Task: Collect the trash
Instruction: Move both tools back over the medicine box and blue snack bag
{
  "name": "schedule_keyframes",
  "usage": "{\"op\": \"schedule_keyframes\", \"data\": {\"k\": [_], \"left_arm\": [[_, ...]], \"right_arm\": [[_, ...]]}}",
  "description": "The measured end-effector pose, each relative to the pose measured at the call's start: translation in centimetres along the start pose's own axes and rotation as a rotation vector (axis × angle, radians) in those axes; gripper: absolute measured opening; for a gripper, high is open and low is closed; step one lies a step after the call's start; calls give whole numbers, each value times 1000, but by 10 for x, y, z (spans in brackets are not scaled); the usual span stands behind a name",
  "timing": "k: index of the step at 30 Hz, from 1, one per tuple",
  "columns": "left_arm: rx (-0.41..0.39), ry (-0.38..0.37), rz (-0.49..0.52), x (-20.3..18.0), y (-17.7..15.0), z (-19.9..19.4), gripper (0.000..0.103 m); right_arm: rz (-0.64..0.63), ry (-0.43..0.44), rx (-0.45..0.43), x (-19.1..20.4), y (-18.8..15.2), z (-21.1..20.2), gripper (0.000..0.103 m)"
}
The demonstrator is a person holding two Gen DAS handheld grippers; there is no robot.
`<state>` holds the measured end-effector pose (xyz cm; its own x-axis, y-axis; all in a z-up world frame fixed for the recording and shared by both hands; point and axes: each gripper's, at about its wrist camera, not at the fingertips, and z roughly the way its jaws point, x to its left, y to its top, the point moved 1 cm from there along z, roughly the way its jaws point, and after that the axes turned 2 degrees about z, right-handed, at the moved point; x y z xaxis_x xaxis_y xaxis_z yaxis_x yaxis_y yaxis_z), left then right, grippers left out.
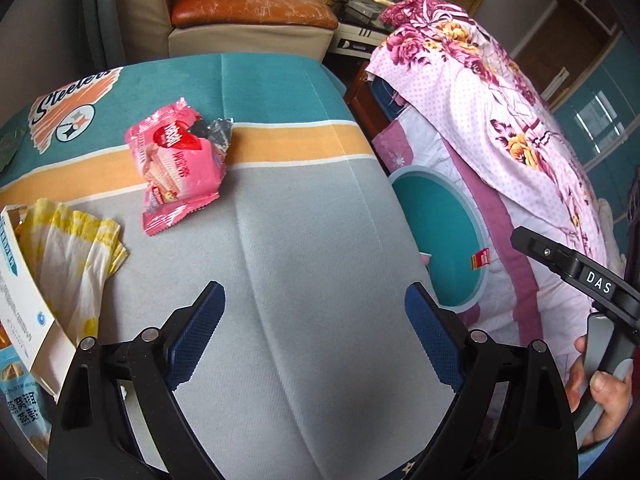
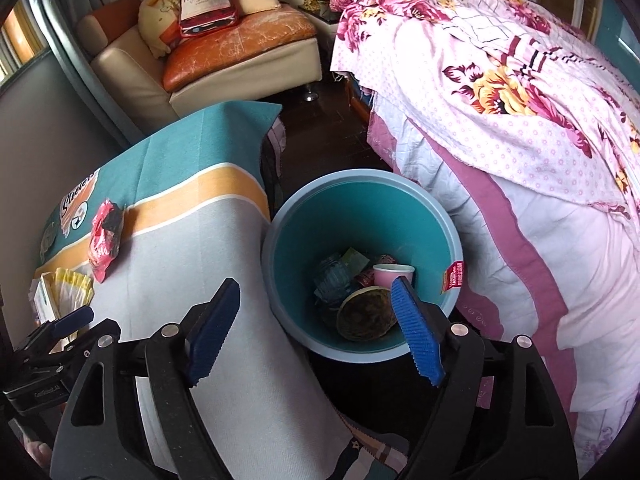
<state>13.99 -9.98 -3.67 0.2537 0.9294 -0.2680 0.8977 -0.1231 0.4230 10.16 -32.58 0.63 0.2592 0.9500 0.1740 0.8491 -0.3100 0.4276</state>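
Right gripper (image 2: 316,332) fingers spread wide, empty, over the teal trash bin (image 2: 452,240); left gripper (image 1: 316,336) fingers wide above the table (image 1: 320,240), near the pink wrapper (image 1: 178,164).

Left gripper (image 1: 316,336): angled steeply downward, jaws spread wide, nothing between the blue ribbed pads (image 1: 200,332).
Right gripper (image 2: 316,332): tilted steeply downward, jaws wide apart and empty, blue pads (image 2: 416,340) clear on both sides.
Right hand (image 1: 600,396): seen at the edge of the left wrist view, fingers wrapped around the black handle of its gripper, thumbnail facing the camera.
Relative pose: the two grippers sit side by side, the left one's tip visible at the far left of the right wrist view.
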Motion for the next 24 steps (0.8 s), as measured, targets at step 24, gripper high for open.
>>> {"op": "schedule_keyframes", "data": {"k": [24], "left_arm": [[-103, 85, -253, 157, -91, -103, 92]], "right_arm": [[-354, 71, 97, 188, -73, -27, 80]]}}
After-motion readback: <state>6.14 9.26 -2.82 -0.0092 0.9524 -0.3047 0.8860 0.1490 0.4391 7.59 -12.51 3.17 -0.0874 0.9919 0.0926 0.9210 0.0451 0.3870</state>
